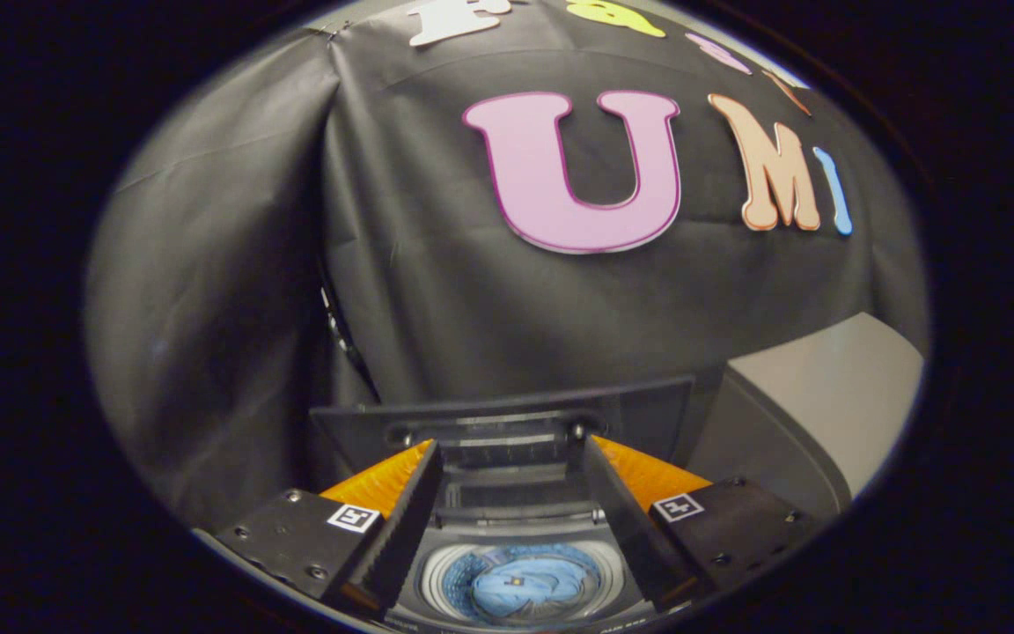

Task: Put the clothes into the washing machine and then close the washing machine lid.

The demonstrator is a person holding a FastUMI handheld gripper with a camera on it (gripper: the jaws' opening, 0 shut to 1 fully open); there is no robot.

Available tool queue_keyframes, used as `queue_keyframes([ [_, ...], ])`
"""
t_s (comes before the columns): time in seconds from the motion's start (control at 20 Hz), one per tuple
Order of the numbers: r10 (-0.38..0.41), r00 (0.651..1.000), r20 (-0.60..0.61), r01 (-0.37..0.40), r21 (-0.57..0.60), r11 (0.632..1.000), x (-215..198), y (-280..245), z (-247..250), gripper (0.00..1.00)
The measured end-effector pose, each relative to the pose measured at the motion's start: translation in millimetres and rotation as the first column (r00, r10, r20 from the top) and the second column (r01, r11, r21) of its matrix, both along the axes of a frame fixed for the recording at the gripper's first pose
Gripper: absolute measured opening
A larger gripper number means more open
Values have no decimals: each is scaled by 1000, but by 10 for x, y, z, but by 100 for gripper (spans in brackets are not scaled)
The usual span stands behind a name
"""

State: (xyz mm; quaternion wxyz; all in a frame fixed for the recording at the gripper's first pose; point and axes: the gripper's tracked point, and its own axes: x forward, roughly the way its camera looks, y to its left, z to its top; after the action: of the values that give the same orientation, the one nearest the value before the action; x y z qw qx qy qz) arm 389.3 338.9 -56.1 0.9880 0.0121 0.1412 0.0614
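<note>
My gripper (511, 453) hangs open above the washing machine (516, 528), with nothing between its fingers. Below and between the fingers I look down into the round drum (518, 588); light blue cloth lies at its bottom. The machine's dark lid (648, 401) stands raised upright just beyond the fingertips, its inner side with hinge parts facing me. The fingers do not touch the lid or the drum rim.
A grey box-shaped cabinet (833, 396) stands to the right of the machine. The black cloth wall (437, 291) hangs close behind the lid, with a dark cable (340, 335) running down it to the left of the machine.
</note>
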Motion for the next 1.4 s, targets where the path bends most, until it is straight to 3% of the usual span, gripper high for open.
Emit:
queue_keyframes([
  [0.25,-61,993,99,52,87,995,492,25,172,97],
  [0.55,-74,985,154,70,34,997,863,160,35,96],
  [0.7,-54,990,129,52,18,998,918,294,-104,97],
  [0.9,-27,992,126,42,-122,992,918,340,-274,98],
  [1.4,-2,984,178,19,-94,995,880,322,-197,98],
])
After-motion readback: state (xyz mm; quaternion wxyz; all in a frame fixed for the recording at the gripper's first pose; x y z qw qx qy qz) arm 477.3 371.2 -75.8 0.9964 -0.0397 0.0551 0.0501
